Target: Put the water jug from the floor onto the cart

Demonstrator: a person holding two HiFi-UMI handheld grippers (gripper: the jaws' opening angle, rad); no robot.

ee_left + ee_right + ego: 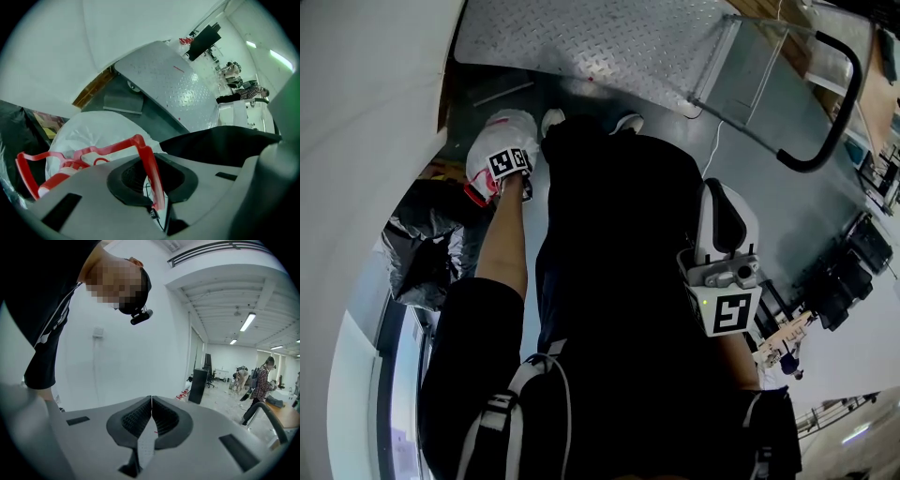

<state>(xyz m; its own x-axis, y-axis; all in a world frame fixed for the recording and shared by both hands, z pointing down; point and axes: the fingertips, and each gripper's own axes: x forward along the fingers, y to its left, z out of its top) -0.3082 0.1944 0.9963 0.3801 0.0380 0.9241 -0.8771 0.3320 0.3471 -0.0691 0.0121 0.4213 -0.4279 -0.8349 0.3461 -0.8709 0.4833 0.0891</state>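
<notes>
Left gripper point(157, 186): points steeply down, jaws drawn narrow and clamped on the thin red plastic carry handle point(142, 146) of the large white translucent plastic water jug point(96, 133). The strap runs straight through the dark ribbed pads.

Right gripper point(151, 403): jaws pressed fully together, nothing between them. It hangs at the person's side, aimed out into the room.

Jug position: on the grey floor point(750, 178), just beside the near edge of the silver diamond-plate metal cart point(176, 82), red cap end point(61, 174) toward a crumpled black plastic bag point(417, 248). In the head view the jug is mostly hidden under the left gripper and the person's body. The cart deck looks bare, and its black push bar point(836, 103) is at the far end.

Handling (judgement):
- Fill level is not readable. If full, the jug is heavy and will swing under a one-point grip.
- The body is stiff, smooth and rounded, with no purchase for narrow jaws.
- The handle is the only sensible hold. It is thin and likely flexes, so the grip should stay near its middle.
- The free gripper could steady the body during the lift.
</notes>
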